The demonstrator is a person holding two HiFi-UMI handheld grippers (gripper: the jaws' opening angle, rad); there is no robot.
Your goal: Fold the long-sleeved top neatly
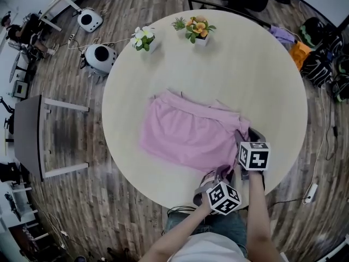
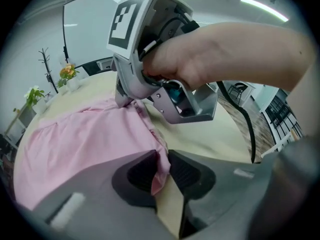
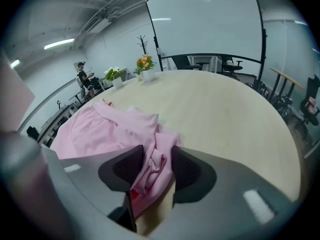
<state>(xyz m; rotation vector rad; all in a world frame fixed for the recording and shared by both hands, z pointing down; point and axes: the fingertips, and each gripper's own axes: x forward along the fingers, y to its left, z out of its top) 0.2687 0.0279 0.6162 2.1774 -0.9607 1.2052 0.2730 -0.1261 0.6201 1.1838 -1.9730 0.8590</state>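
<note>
A pink long-sleeved top [image 1: 185,131] lies partly folded on the round beige table [image 1: 251,75], toward its near edge. My left gripper [image 1: 214,180] is at the top's near right corner, shut on a thin edge of pink fabric [image 2: 161,168]. Just right of it, my right gripper [image 1: 244,141] is shut on a bunched ribbed cuff [image 3: 152,166] at the top's right side. In the left gripper view, the right gripper [image 2: 150,84] and the hand holding it fill the upper frame. The pink top [image 3: 100,126] spreads to the left in the right gripper view.
Two small flower pots [image 1: 144,39] [image 1: 198,30] stand at the table's far edge. Bags [image 1: 322,53] and cables lie on the wooden floor to the right; white round devices [image 1: 98,57] and a grey desk [image 1: 30,135] are on the left.
</note>
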